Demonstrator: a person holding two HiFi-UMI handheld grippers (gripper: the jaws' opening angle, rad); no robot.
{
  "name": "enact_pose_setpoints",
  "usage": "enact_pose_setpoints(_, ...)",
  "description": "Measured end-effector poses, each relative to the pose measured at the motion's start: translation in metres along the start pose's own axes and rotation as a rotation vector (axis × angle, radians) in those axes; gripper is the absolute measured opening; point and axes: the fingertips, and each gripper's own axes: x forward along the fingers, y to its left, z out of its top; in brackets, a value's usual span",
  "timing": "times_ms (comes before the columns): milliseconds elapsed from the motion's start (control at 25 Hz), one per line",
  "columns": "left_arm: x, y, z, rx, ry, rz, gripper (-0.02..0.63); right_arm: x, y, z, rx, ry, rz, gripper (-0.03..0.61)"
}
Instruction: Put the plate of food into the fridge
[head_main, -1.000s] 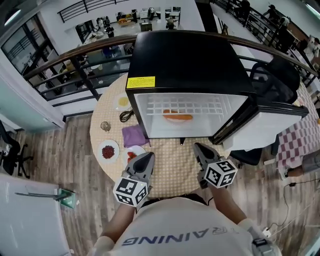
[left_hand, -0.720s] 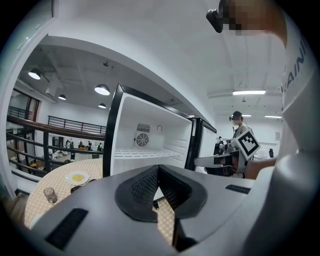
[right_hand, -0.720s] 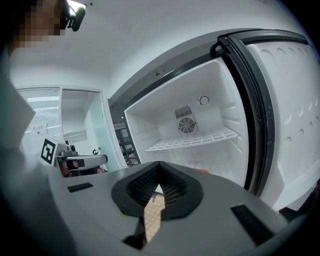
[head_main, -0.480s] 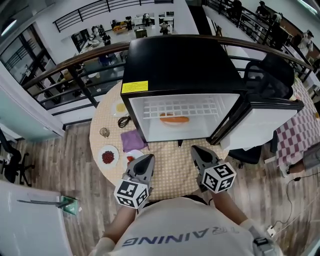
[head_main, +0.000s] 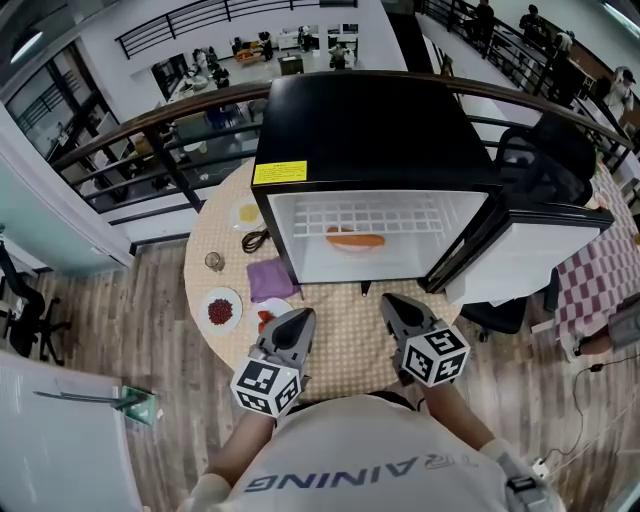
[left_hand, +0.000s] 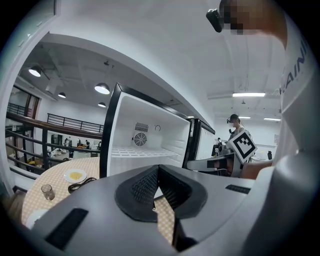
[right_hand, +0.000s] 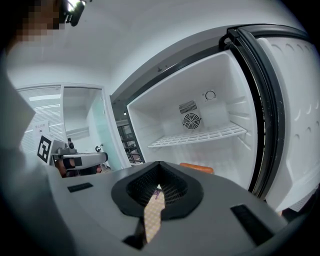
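Plate of food (head_main: 355, 240) lay inside the fridge (head_main: 370, 120), on its floor under the wire shelf (head_main: 365, 213), about midway across. In your right gripper view only the orange food showed, above the gripper body. The fridge stood on the round table (head_main: 345, 335) with its door (head_main: 520, 255) swung wide to your right. A yellow label (head_main: 281, 171) sat at the front left corner of its black top.

You held your left gripper (head_main: 300, 316) and right gripper (head_main: 391, 302) side by side over the near part of the table. Both pointed at the open fridge and stood apart from it. The left gripper's jaws were closed together with nothing between them. The right gripper's jaws were likewise closed and empty, with only the patterned tabletop showing through the slit below the tips.

Just left of your left gripper lay a white plate (head_main: 268, 310) with something red on it, partly hidden by the gripper. Further left was a dish (head_main: 221, 308) of dark red food. A purple cloth (head_main: 270, 277) lay against the fridge's front left corner. Beyond it, along the fridge's left side, stood a small glass (head_main: 213, 261), a coiled black cable (head_main: 255, 239) and a saucer (head_main: 247, 213) with something yellow on it
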Motion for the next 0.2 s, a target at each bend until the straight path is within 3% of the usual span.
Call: enact_pose_setpoints(200, -0.0009, 0.0014, -0.0021, 0.003, 0.004, 0.007, 0.008, 0.001, -0.0002, -0.002, 0.001, 0.008, 0.005, 0.02)
